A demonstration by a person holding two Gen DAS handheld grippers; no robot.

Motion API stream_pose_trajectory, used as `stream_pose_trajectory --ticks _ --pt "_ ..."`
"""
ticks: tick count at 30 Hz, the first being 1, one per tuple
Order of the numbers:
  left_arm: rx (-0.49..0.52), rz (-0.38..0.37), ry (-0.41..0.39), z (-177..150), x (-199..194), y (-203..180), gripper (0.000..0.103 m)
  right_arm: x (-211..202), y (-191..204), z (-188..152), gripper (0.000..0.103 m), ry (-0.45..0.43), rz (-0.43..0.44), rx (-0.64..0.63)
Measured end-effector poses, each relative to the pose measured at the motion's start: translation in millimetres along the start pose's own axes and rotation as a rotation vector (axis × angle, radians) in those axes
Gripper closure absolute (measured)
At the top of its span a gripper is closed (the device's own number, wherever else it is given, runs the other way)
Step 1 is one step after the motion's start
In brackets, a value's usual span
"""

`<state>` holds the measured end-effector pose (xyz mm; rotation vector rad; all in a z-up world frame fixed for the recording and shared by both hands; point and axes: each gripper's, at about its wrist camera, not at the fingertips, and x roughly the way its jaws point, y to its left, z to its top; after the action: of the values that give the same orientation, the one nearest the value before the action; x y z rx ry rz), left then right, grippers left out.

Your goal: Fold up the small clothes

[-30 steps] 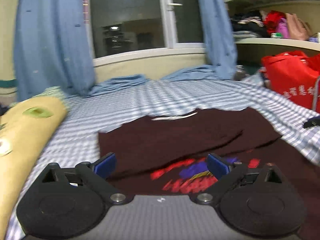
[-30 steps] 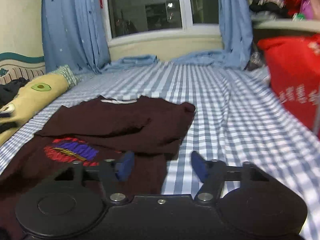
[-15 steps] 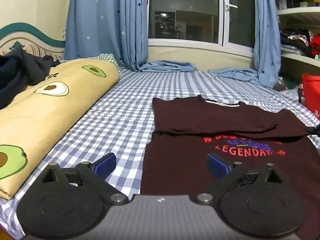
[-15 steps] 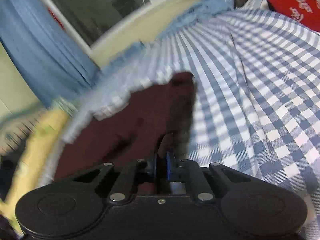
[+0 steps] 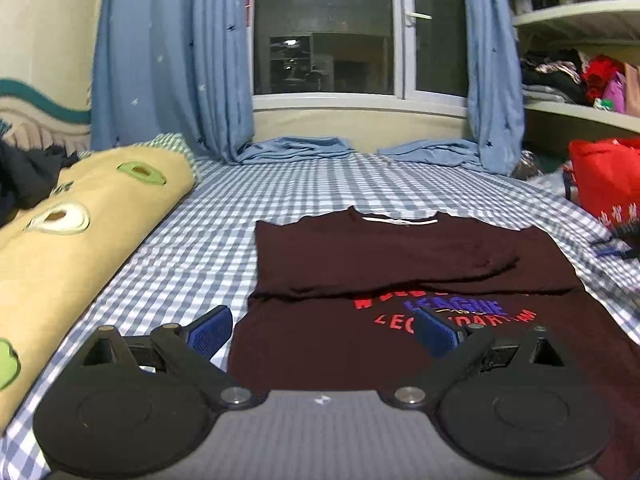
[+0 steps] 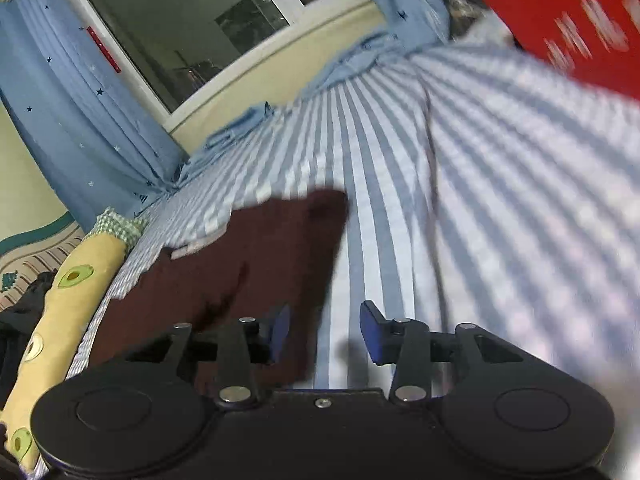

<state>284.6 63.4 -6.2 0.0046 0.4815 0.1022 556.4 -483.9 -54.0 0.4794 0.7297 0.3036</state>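
Maroon T-shirt [image 5: 400, 264] lies flat on the blue-and-white gingham bed sheet [image 5: 208, 248], collar toward the window, both sleeves folded inward across the chest; red and blue lettering partly covered by the folded sleeve edge. Left gripper [image 5: 320, 330] sits low over the shirt's lower left part, blue pads spread wide, nothing between them; one pad over the sheet, the other over the print. Right gripper [image 6: 323, 330] tilted, at the shirt's right edge [image 6: 248, 264], fingers apart at a moderate gap, empty; left pad over maroon cloth, right pad over sheet. Right view motion-blurred. Avocado-print bolster pillow [image 5: 68, 248] along the shirt's left, well apart. Blue star curtains [image 5: 168, 60] frame a dark window [image 5: 324, 40]. Red bag [image 5: 608, 176] at the far right.
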Motion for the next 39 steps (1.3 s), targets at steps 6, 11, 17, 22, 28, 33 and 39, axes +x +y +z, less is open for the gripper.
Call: stream_pose_trajectory --ticks 6,11,17,22,28,33,39 --pt "0.043 0.025 -0.006 4.2 -2.5 -15.9 0.004 95.0 -0.9 75.3 0.055 0.094 -0.033 0.033" --pt "0.063 0.095 0.008 7.5 -0.5 -8.4 0.004 158.7 -24.2 81.2 0.055 0.18 0.008 0.154" --pt "0.023 0.138 0.045 10.6 14.0 4.0 0.004 185.5 -34.4 85.8 0.088 0.191 0.162 0.202" --pt "0.017 0.14 0.051 11.2 23.9 3.1 0.004 165.6 -19.6 107.3 0.1 0.116 0.133 0.075" --pt "0.048 0.116 0.038 10.1 22.9 -5.2 0.004 181.9 -33.0 103.5 0.1 0.145 -0.001 0.082" --pt "0.081 0.122 0.013 12.0 10.9 -5.3 0.004 169.8 -41.4 88.9 0.072 0.047 -0.029 0.163" --pt "0.044 0.115 -0.012 9.9 2.4 0.4 0.004 102.8 3.4 67.3 0.066 0.002 -0.011 -0.106"
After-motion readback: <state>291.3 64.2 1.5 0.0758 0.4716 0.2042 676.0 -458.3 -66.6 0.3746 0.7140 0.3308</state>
